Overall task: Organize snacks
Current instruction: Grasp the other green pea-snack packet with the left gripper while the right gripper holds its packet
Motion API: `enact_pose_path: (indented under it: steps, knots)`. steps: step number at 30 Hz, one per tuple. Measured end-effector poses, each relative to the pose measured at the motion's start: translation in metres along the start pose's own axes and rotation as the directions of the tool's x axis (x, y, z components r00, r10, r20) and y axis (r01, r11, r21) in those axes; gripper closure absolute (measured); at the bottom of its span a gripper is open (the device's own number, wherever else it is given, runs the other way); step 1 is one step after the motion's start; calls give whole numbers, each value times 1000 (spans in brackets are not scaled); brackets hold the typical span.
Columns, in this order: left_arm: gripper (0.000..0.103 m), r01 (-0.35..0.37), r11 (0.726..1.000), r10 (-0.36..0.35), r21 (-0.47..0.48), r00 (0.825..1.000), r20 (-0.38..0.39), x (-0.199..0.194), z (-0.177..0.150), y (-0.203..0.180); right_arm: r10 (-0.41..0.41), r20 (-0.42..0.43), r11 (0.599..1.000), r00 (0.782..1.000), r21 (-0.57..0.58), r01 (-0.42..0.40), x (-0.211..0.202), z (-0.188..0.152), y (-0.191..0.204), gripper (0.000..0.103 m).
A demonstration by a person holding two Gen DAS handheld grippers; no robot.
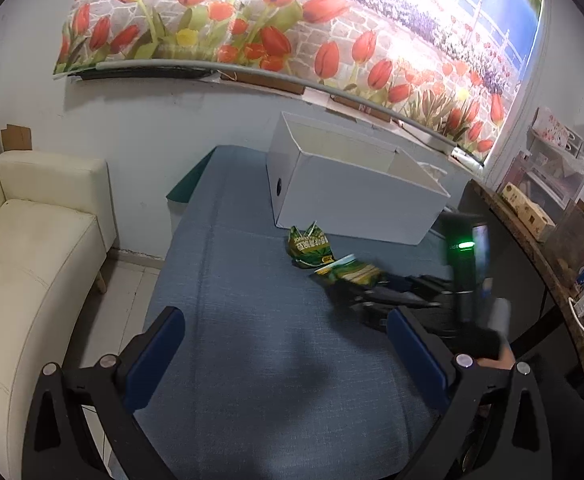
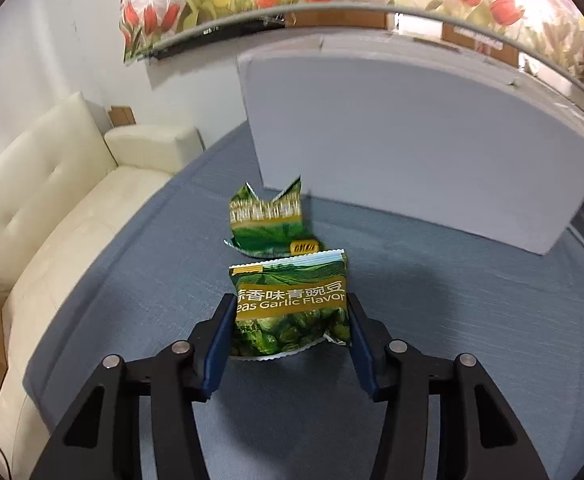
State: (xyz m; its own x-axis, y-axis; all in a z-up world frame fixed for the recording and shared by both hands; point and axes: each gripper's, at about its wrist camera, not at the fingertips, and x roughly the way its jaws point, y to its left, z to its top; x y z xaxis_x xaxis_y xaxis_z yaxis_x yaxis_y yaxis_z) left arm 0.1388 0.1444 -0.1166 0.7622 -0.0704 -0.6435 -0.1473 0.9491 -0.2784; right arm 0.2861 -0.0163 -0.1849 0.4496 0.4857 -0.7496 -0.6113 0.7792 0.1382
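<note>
Blue cloth table (image 1: 252,360): right gripper (image 2: 288,312) jaws clasp pea packet (image 2: 292,304), left gripper (image 1: 286,332) jaws wide.

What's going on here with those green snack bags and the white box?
A person is tidying snacks with a hand-held gripper in each hand. The right hand-held gripper has its fingers on either side of the nearer green pea packet on the blue-covered table; whether it is already squeezing is hard to tell. A second green packet lies just beyond it, in front of the white box. The left hand-held gripper is open and holds nothing, hovering over the table.
</note>
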Motion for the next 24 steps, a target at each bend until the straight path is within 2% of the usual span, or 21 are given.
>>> enact_pose_path:
  steps: [3, 6, 8, 12, 15, 18, 24]
  knots:
    - [0, 5, 1000, -5, 23, 1000, -14, 14, 5, -10, -4, 41, 1000, 999, 12, 4, -32, -7, -9, 47]
    - [0, -1, 999, 2, 53, 1000, -25, 35, 11, -26, -61, 92, 998, 994, 2, 62, -63, -15, -16, 47]
    - [0, 3, 997, -1, 71, 1000, -22, 48, 14, -34, -68, 114, 997, 991, 27, 66, -86, -25, -26, 47]
    - [0, -37, 992, 41, 123, 999, -34, 86, 23, -57, -94, 162, 994, 982, 76, 83, -122, -45, -42, 47]
    - [0, -27, 990, 34, 137, 998, -51, 113, 29, -71, -84, 169, 989, 982, 132, 62, -134, -61, -53, 47]
    - [0, -85, 983, 98, 161, 992, -75, 142, 32, -78, -87, 176, 983, 981, 175, 56, -141, -74, -59, 47]
    - [1, -131, 984, 145, 124, 983, -112, 187, 37, -66, -104, 158, 973, 982, 221, 67, -145, -90, -73, 47]
